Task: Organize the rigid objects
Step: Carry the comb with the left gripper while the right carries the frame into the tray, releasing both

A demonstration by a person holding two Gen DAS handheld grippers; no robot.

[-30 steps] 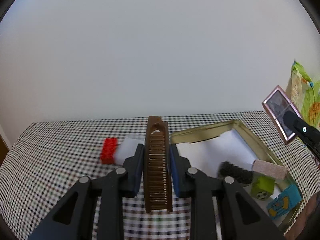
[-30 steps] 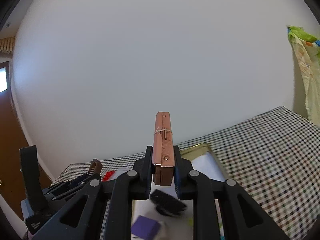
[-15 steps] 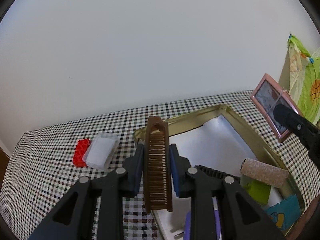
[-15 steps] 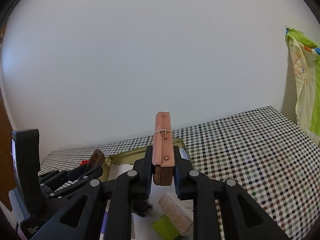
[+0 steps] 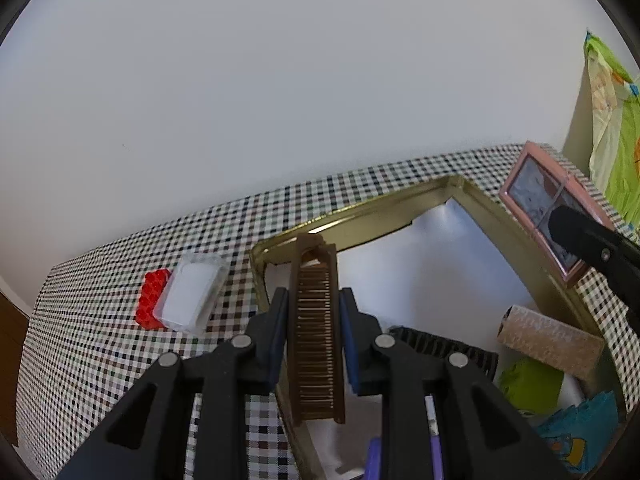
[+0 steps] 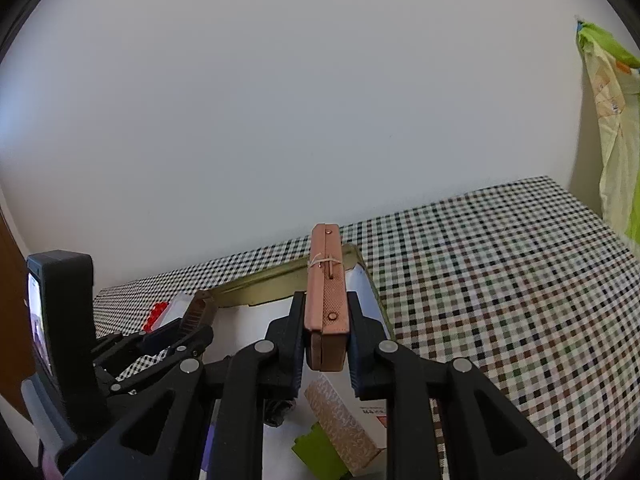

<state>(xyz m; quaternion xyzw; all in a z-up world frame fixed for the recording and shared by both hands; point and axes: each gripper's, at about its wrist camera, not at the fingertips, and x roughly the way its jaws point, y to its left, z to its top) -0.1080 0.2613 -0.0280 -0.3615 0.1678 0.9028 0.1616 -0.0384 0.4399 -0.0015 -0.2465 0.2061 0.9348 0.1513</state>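
Grip, left: left gripper [image 5: 314, 320] is clamped on the comb [image 5: 316, 340], which I hold edge-up over the tin's [image 5: 360, 210] 9 o'clock wall
Grip, right: right gripper [image 6: 324, 328] is clamped on the pink case [image 6: 326, 300], held above the tin's 3 o'clock side [image 6: 280, 276]
Risk, comb: its tip sits right above the tin's wall; if I let go here I judge it could land across the rim and tip out onto the cloth [image 5: 100, 340]
Risk, case: it is pinched by its lower end with most of its length sticking out, so it may swing or slip as I lower it
Risk, crowding: my two grippers are near each other over one tin; I could knock them together, or drop onto the roll [image 5: 550, 340], brush [image 5: 444, 348] and green block [image 5: 528, 380] lying inside
Left out: red brick [image 5: 149, 300] and clear box [image 5: 192, 296] touch each other on the cloth at 9 o'clock of the tin
Surface: table under black-and-white checked cloth
Room: plain pale wall [image 5: 280, 80] at 12 o'clock; green printed fabric [image 5: 616, 140] hanging at 3 o'clock; brown door edge at 9 o'clock
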